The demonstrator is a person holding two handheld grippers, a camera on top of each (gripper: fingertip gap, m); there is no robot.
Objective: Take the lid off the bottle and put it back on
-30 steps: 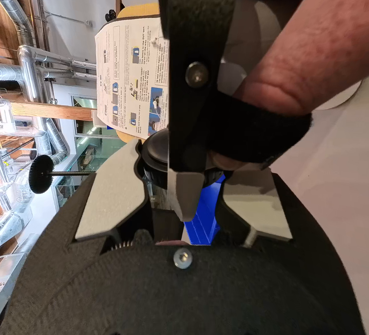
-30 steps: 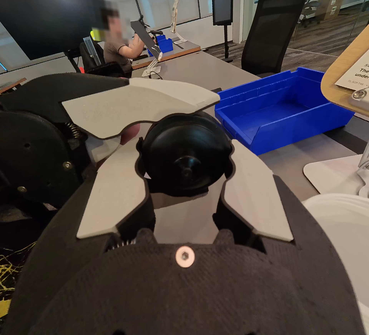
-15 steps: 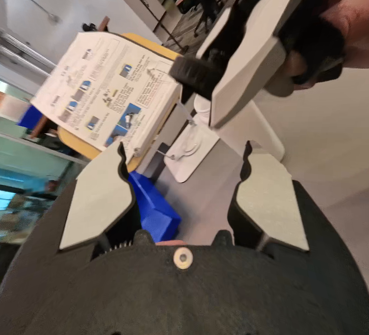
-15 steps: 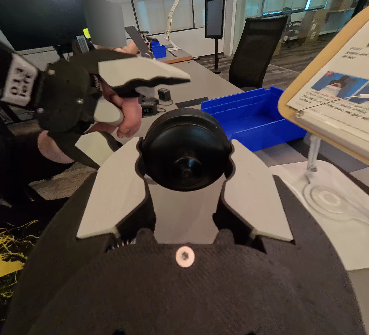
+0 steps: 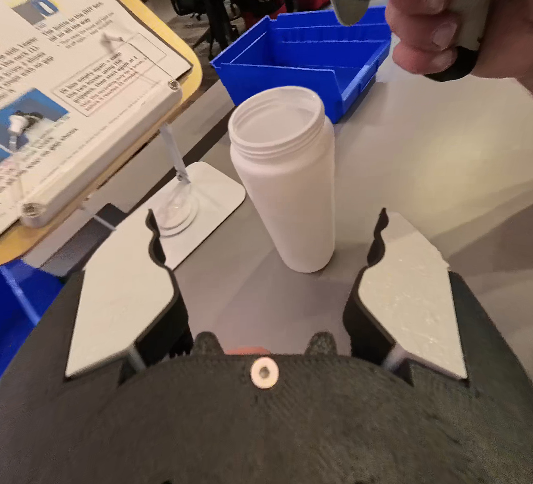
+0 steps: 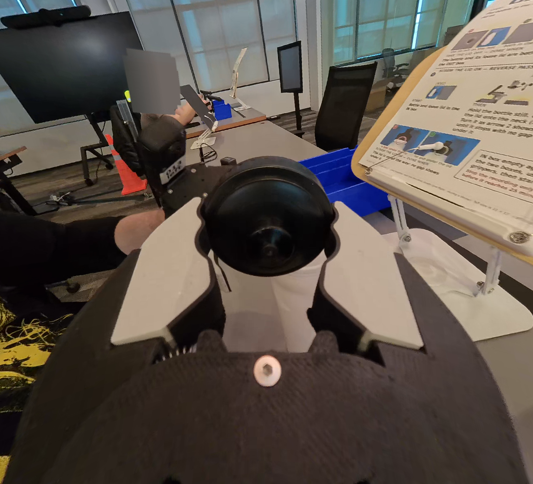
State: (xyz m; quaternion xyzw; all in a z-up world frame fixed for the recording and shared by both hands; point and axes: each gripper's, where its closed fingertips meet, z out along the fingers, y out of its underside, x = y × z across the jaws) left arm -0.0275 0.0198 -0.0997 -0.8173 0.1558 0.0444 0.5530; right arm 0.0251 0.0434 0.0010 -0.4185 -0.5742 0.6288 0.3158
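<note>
The black lid (image 6: 266, 215) is clamped in the right gripper (image 6: 266, 242) above the uncapped white bottle (image 5: 284, 179), which stands upright just before the blue bin (image 5: 302, 66). The left gripper (image 5: 265, 242) is spread wide, empty, near the bottle.

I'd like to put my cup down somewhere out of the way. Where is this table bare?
The widest bare stretch of grey table lies right of the white bottle, below the blue bin. A smaller patch sits before the bottle, between the left gripper fingers. Left of the bottle is crowded by the stand's white base.
</note>
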